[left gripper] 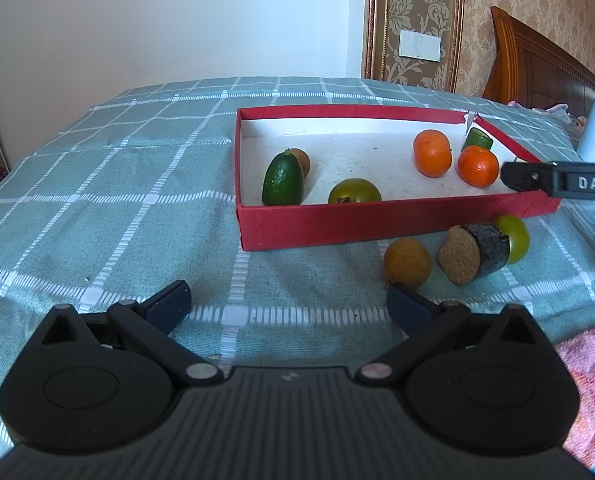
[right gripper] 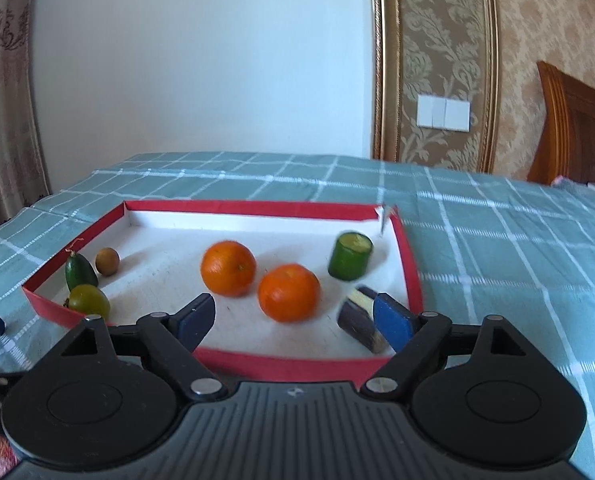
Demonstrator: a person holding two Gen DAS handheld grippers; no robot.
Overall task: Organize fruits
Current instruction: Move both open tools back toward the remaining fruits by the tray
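Fruits partly sorted — red box (left gripper: 377, 224) on a bed's checked green cover (left gripper: 97, 184), both claws open.

Left claw (left gripper: 289, 304) hovered low over the cover with its jaws wide apart, nothing between them. Just beyond it, outside the box's near wall, lay a brown round fruit (left gripper: 407, 263), a dark cut piece with a cork-coloured face (left gripper: 473, 252) and a green round fruit (left gripper: 515, 238), the last two touching. Right claw (right gripper: 293, 316) stood at the box's near rim, jaws apart and gripping nothing — a dark purple cut piece (right gripper: 359, 320) lay on the box floor just beside its right finger. Also in the box: two oranges (right gripper: 228, 268) (right gripper: 289, 293) close together, a green cut cylinder (right gripper: 350, 256) near the far right corner, and at the left end a dark green fruit (right gripper: 80, 270), a small brown fruit (right gripper: 107, 261) and an olive-green fruit (right gripper: 89, 300).
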